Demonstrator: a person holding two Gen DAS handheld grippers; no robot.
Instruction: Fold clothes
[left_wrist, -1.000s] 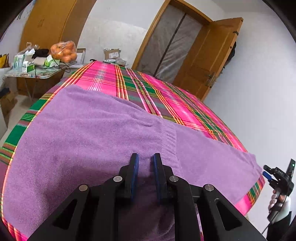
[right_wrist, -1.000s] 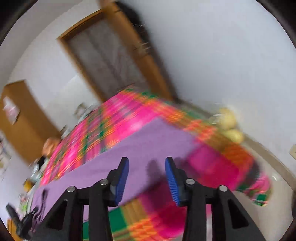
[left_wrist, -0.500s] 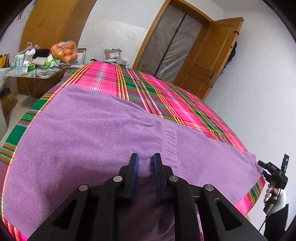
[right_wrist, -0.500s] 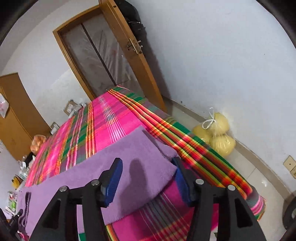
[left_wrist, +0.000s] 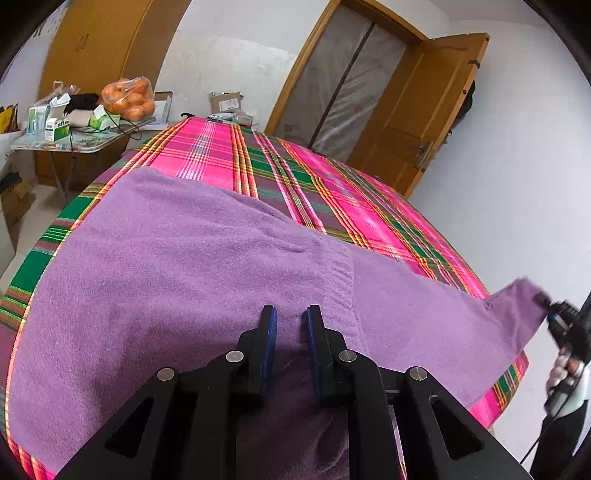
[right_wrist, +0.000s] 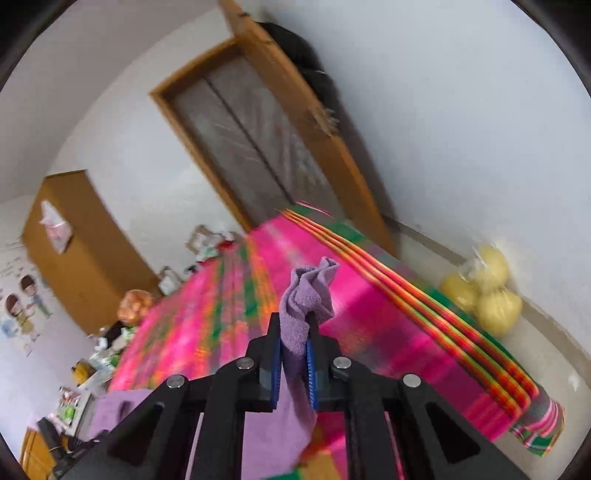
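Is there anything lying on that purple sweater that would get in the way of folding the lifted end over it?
Nothing visible does. The purple sweater lies bare on the plaid cloth. The right gripper, jaws just closed, pinches its end; the left gripper grips its near edge.

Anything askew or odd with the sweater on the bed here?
Nothing odd. The purple sweater lies flat on the plaid bedspread; only the end pinched in the right gripper is lifted and bunched.

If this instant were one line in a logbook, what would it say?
task: fold clothes | left gripper: shut on purple sweater | right gripper: jaws just closed on sweater's end, lifted | surface: plaid cloth
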